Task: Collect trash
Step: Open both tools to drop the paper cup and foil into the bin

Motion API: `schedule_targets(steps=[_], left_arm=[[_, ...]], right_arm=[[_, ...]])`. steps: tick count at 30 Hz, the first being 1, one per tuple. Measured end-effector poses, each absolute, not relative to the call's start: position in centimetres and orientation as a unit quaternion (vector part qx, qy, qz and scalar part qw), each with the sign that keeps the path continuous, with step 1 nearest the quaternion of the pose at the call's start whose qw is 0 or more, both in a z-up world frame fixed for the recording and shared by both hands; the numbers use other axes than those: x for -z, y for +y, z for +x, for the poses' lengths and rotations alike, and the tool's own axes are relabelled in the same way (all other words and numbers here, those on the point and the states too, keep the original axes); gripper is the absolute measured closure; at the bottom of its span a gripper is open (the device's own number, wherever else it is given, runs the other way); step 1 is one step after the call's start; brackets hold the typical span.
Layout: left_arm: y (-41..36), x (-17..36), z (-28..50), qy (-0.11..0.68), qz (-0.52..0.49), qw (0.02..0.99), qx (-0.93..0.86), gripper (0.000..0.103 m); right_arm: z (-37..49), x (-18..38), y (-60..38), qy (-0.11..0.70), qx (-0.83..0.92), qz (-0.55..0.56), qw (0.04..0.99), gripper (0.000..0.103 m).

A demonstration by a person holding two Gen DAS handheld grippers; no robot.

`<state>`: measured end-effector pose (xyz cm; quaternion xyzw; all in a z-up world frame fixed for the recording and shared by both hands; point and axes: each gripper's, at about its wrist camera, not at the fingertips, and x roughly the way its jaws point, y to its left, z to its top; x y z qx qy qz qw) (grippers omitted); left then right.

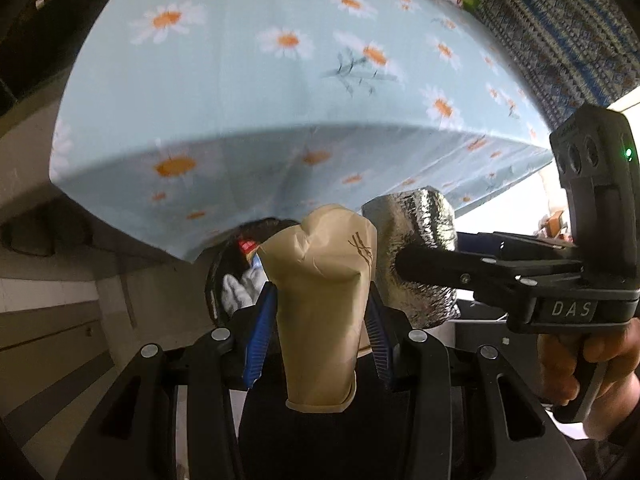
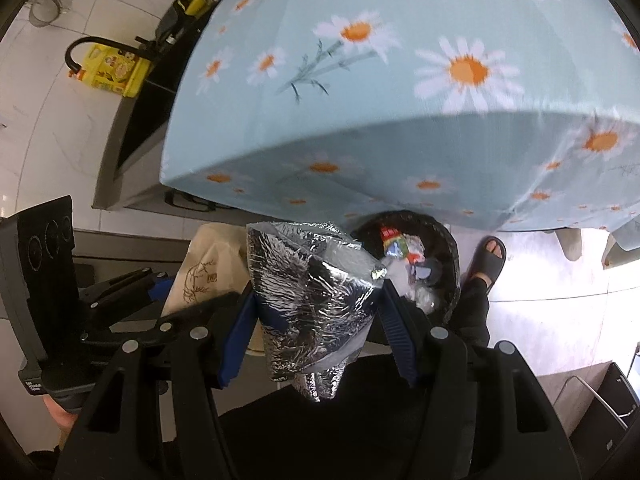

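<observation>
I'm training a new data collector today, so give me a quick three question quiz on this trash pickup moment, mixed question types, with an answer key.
1. True or false: the left gripper is clamped on a brown paper bag.
2. What does the right gripper hold: A) a yellow box, B) a crumpled silver foil bag, C) a sandal?
3. Fill in: the black trash bin sits on the floor beside the table with the ____-printed cloth.

Key
1. True.
2. B.
3. Daisy. The bin already holds wrappers, and both bags are near it but not yet inside.
</observation>
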<state>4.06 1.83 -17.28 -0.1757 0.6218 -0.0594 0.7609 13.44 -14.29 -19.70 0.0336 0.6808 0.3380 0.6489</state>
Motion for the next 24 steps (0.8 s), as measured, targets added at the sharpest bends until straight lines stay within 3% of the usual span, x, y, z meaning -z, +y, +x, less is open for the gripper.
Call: schedule_targets(steps=[18,24], left_arm=[[1.9,22.9,3.8,0.674,-0.203,0.708,0.047,0.059],[2.3,22.7,4.4,0.677,-0.200,0.707,0.033,0.051]], right_arm=[[14.6,24.0,-14.2,0.715,-0.318,0.024,0.622,0.041],[15.7,24.1,-14.2,0.720,-0.311,0.040,0.619,0.035]])
